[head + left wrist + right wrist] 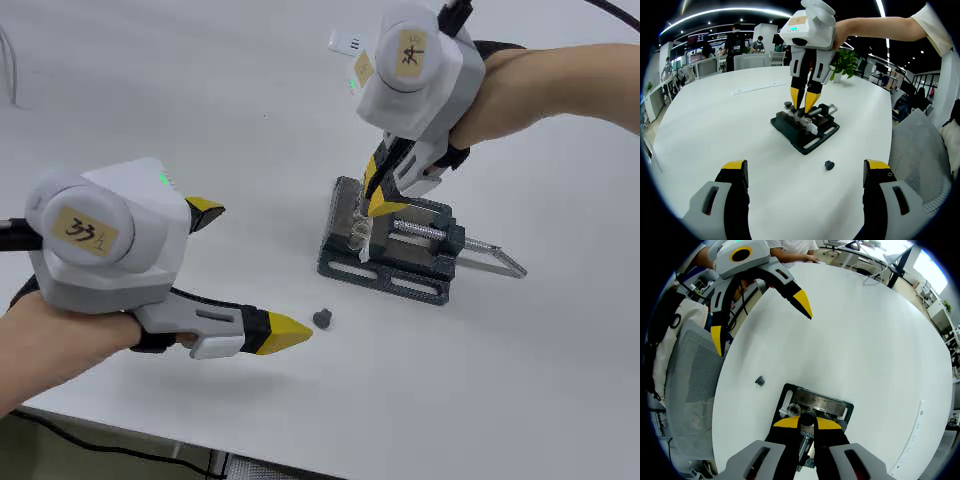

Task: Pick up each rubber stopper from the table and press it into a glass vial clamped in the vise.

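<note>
A dark metal vise point(425, 262) point(790, 131) point(822, 401) stands on the white table and clamps a glass vial point(358, 236) point(792, 409). My right gripper point(377, 197) point(805, 101) point(807, 423) points straight down over the vise's jaws and is shut on a dark rubber stopper point(807, 417) at the vial tops. A second grey stopper point(322, 319) point(829, 164) point(759, 381) lies loose on the table in front of the vise. My left gripper point(250, 272) point(805, 167) point(760, 322) hovers low, wide open and holding nothing, a short way left of the loose stopper.
The vise's screw handle point(497, 257) sticks out to the right. A white strip point(348, 42) point(757, 88) lies at the far side of the table. A grey mesh chair point(920, 150) stands past the table edge, and the near edge runs close under my left hand.
</note>
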The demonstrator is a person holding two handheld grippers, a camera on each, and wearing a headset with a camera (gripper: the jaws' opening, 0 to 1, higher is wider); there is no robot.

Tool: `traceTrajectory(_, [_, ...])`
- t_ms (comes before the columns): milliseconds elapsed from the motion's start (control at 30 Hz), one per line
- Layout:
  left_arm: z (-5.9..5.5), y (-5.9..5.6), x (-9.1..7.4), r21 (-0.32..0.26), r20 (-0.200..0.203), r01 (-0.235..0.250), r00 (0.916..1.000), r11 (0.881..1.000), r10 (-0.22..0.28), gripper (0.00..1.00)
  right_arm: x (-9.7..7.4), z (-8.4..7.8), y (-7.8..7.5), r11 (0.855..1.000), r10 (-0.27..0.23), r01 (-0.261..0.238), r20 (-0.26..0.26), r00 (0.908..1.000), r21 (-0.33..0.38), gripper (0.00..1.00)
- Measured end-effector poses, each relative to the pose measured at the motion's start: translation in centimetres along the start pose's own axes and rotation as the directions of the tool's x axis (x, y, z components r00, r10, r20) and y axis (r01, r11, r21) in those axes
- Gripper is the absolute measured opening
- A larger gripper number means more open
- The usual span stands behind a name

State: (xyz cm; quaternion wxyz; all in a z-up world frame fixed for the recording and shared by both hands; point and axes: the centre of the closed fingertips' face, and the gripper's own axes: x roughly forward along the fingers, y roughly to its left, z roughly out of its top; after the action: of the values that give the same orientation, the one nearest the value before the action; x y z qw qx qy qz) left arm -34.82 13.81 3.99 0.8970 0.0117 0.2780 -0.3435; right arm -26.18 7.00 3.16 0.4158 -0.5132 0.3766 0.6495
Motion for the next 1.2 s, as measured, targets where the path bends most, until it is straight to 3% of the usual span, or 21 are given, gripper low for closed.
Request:
traceTrajectory(300, [0.02, -0.08, 0.2, -0.004, 0.004, 0.007, 1.0, 1.0, -0.007, 0.95, -0.19, 0.07, 0.19, 0.99, -0.023, 0.018, 0.035, 0.9991, 0.14, 0.04])
traceTrajectory(467, [0.08, -0.2, 0.25, -0.005, 0.005, 0.012, 0.9999, 1.0, -0.012, 0.95, -0.09, 0.07, 0.01, 0.977, -0.02, 0.012, 0.038, 0.9991, 0.215, 0.04])
traceTrajectory(567, [0.01, -0.29, 0.3, -0.005, 0.002, 0.014, 0.9999, 1.0, -0.014, 0.95, -0.08, 0.14, 0.12, 0.964, 0.009, -0.016, 0.028, 0.9996, 0.266, 0.04])
traceTrajectory(700, [-0.01, -0.35, 0.3, -0.008, 0.005, 0.016, 0.9999, 1.0, -0.016, 0.95, -0.03, 0.25, 0.06, 0.963, 0.024, -0.025, 0.007, 0.9997, 0.27, 0.04])
traceTrajectory(1100, [-0.19, -0.54, 0.41, -0.016, 0.004, 0.017, 0.9999, 1.0, -0.017, 0.95, 0.04, 0.19, -0.58, 0.932, 0.059, -0.051, -0.009, 0.9982, 0.359, 0.04])
traceTrajectory(1200, [-0.22, -0.56, 0.43, -0.019, 0.005, 0.017, 0.9998, 1.0, -0.017, 0.95, 0.04, 0.18, -0.43, 0.945, 0.042, -0.036, -0.01, 0.9991, 0.326, 0.05])
